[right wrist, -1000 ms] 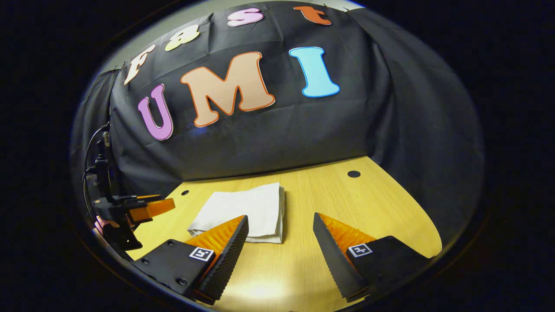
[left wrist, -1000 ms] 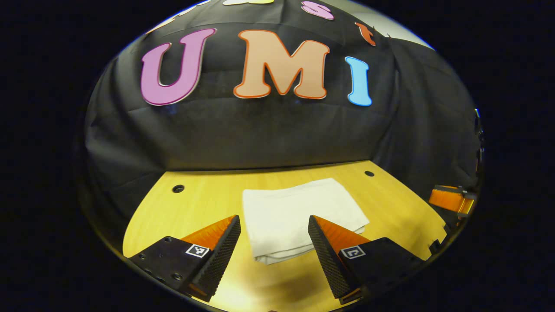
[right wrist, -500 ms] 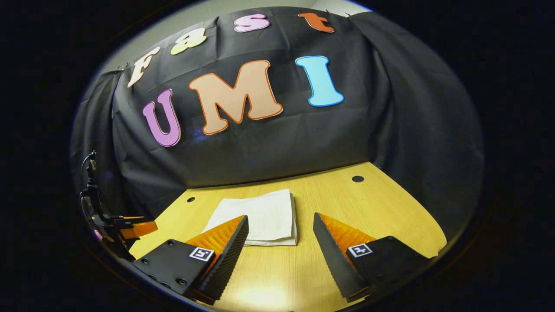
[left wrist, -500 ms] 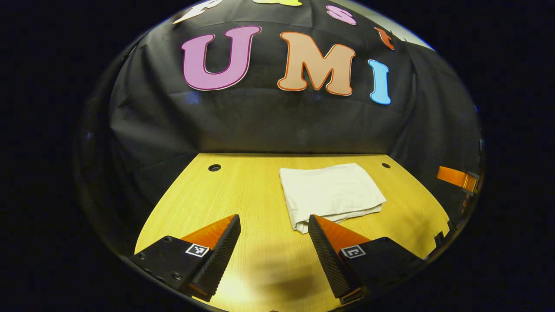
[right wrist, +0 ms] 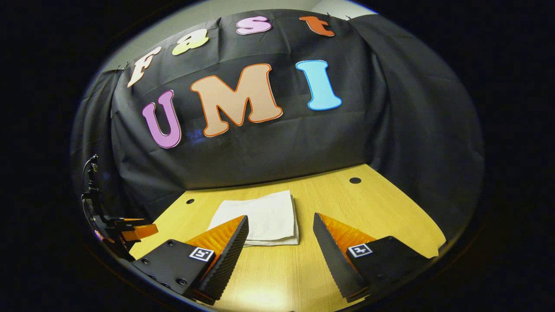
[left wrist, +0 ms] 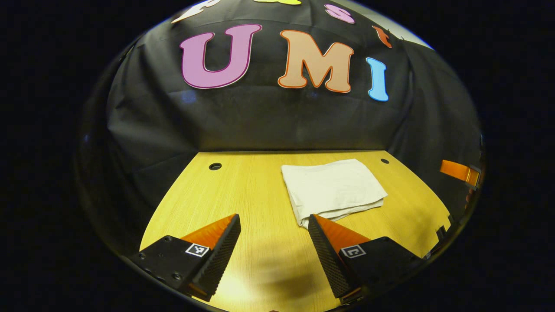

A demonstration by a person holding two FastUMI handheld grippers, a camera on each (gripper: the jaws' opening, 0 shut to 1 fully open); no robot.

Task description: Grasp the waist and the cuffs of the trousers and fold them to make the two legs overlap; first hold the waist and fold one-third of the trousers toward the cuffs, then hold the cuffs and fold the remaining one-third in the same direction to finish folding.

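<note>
White folded trousers, beyond left gripper

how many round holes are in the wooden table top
2. One small round dark hole sits near the back left corner of the yellow wooden table top; the other is near the back right corner, beyond the folded white trousers. More may be hidden.

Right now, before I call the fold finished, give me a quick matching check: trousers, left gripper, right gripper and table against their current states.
Things:
1. trousers
2. left gripper
3. right gripper
4. table

States:
A. open, bare wood between the fingers, trousers off past one finger
B. folded into a flat white stack
C. light wood with small round holes
D. open, one finger overlapping the trousers' edge in its view

Pairs: 1-B, 2-A, 3-D, 4-C
</note>
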